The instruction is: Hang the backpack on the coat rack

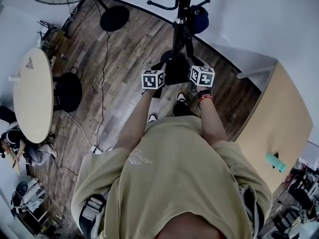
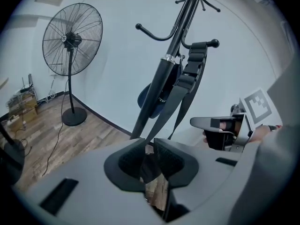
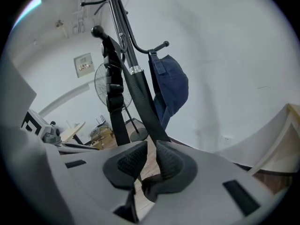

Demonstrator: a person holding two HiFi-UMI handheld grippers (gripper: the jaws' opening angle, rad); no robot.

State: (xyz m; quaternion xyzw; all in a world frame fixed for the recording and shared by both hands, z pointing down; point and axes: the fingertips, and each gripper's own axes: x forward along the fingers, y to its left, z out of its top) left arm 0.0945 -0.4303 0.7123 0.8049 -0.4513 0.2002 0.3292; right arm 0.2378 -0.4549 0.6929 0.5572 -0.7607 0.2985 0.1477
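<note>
The black coat rack (image 1: 182, 9) stands just ahead of me, its pole (image 2: 168, 64) slanting up the left gripper view. A padded backpack strap (image 2: 194, 62) lies over a ball-tipped hook (image 2: 213, 43); the same strap (image 3: 112, 86) shows in the right gripper view. The black backpack body (image 1: 175, 69) hangs low by the pole, between my two grippers. My left gripper (image 2: 151, 154) is shut on a thin black webbing strap (image 2: 174, 102) that runs up toward the hook. A wider black strap (image 3: 143, 104) is pinched in my shut right gripper (image 3: 148, 159).
A dark blue cap (image 3: 171, 86) hangs on another hook of the rack. A standing fan (image 2: 71, 41) is at the left on the wood floor, with its cable (image 1: 103, 83). A round table (image 1: 33, 94) is at the left, a wooden cabinet (image 1: 276, 128) at the right.
</note>
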